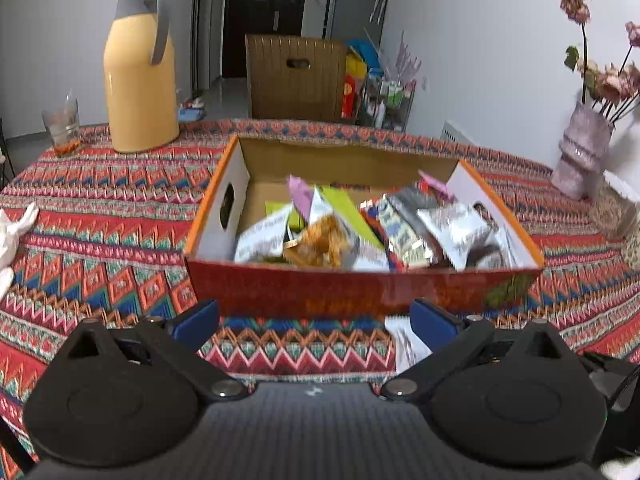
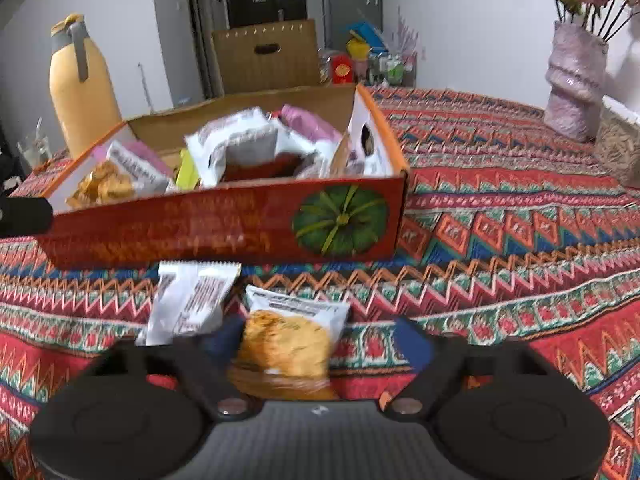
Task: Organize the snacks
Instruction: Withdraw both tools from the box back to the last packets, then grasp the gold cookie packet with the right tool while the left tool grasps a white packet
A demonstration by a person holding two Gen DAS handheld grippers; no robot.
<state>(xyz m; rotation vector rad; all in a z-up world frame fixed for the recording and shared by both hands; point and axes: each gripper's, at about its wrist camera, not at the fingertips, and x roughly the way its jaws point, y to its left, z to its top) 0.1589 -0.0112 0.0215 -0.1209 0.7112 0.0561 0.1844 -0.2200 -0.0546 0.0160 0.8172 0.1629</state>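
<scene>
An open red cardboard box (image 1: 360, 292) with a pumpkin picture (image 2: 340, 220) sits on the patterned tablecloth and holds several snack packets (image 1: 452, 232). My left gripper (image 1: 316, 320) is open and empty, just in front of the box's near wall. A white packet (image 1: 408, 340) lies by its right finger. My right gripper (image 2: 320, 344) is open, its jaws on either side of an orange-and-white chip packet (image 2: 288, 336) lying on the cloth. A white packet (image 2: 188, 300) lies to its left, in front of the box.
A yellow thermos jug (image 1: 140, 72) and a glass (image 1: 62, 124) stand at the far left. A lilac vase (image 1: 580, 152) with dried flowers stands at the far right, next to a woven basket (image 2: 616, 148). A brown crate (image 1: 296, 76) stands on the floor beyond.
</scene>
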